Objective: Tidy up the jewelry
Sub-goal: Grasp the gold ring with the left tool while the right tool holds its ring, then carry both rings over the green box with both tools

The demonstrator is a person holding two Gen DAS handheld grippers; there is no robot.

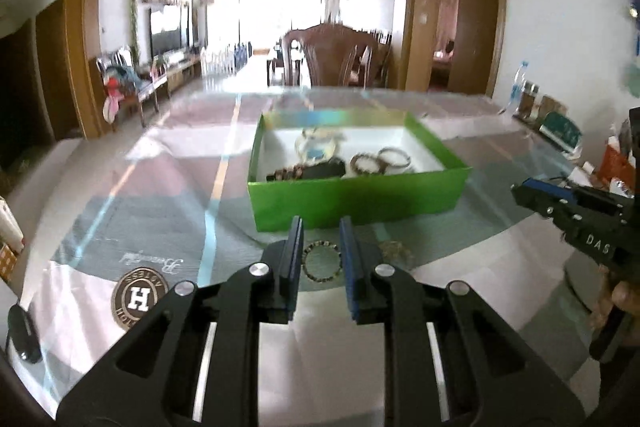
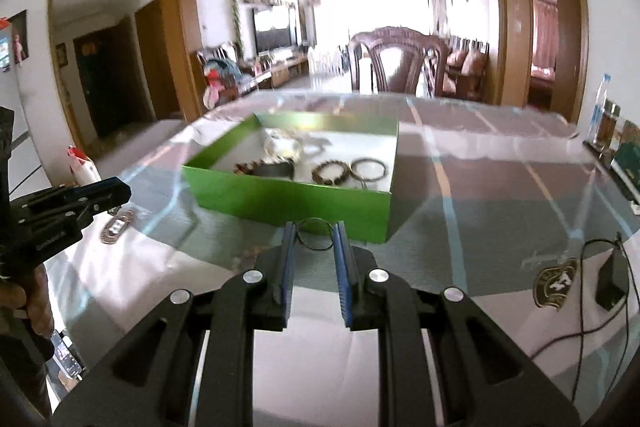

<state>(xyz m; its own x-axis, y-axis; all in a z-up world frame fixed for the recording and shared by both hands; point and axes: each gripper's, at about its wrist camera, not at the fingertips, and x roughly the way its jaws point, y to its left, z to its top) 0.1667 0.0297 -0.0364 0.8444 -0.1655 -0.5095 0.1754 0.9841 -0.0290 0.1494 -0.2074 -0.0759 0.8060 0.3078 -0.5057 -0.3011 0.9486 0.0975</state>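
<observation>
Motion blur over both views, fine detail of the jewelry lost. Left gripper (image 1: 320,231) narrowed, jaws not quite together; a beaded bracelet (image 1: 321,261) seen in the gap between them, but impossible to tell whether pinched by the pads or lying on the bench (image 1: 460,247) beneath. A second brownish piece (image 1: 396,251) just right of it, half hidden behind the right finger, shape unclear. Right gripper (image 2: 314,235) closed on a thin dark ring (image 2: 316,234), both pads against its sides, held above the bench just short of the near wall of the green box (image 2: 288,199).

Green box open, white inside, near the middle of the bench. Inside: a brown beaded bracelet (image 2: 330,171) and a metal bangle (image 2: 369,169) side by side toward the right wall, a dark flat item (image 2: 276,171) with a reddish beaded strand (image 2: 250,167) toward the left, pale glassy pieces (image 2: 282,145) at the back, too smeared to identify. Near contents partly cut off by the front wall.

At the bench's right edge, bottles and jars (image 2: 608,119), cropped by the lens rim. A black adapter (image 2: 610,283) with its cable near the right edge. A phone (image 2: 66,357) at the lower left, partly hidden by the person's hand.
</observation>
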